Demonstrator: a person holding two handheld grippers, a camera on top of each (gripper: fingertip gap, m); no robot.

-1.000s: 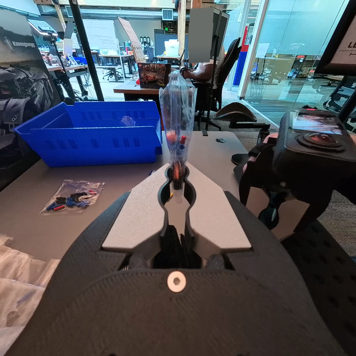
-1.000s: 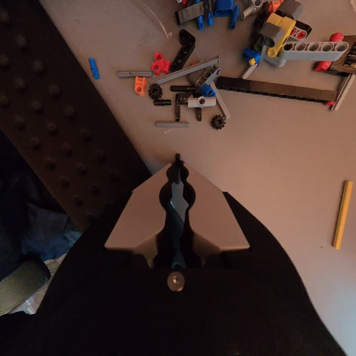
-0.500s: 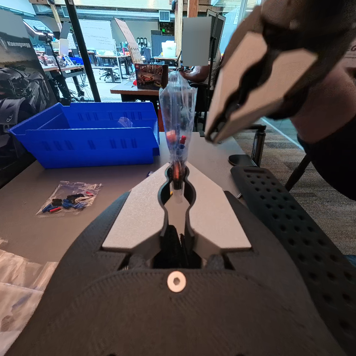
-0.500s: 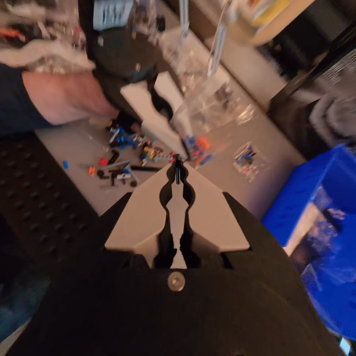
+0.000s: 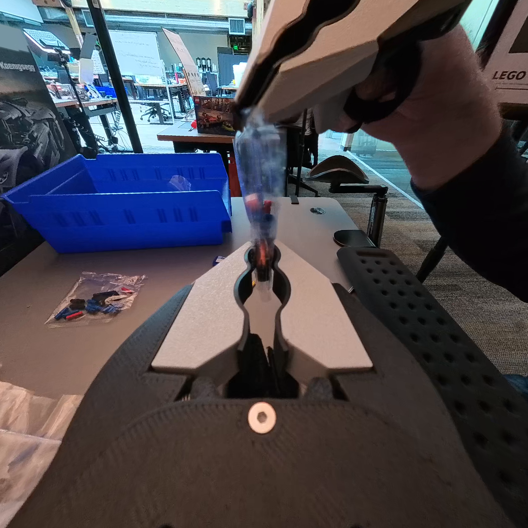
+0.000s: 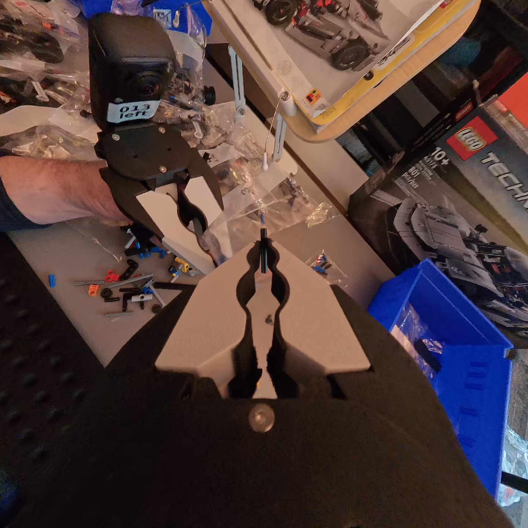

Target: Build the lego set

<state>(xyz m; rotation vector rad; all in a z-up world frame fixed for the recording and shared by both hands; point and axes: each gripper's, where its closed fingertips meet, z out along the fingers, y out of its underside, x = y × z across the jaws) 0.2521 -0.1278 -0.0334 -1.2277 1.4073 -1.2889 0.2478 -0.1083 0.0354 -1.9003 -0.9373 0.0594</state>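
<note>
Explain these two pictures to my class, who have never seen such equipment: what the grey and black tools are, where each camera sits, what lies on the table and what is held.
There is no robot here: a person holds a two-finger gripper in each hand, and a camera on each looks forward along its fingers.

In the left view, the left gripper is shut on a clear bag of small parts, held upright. The right gripper comes in from above and meets the bag's top.

In the right view, the right gripper is shut on a thin black pin.

On the grey table lie a blue bin, another small bag of pieces and loose building pieces. The set's box stands at the side.
</note>
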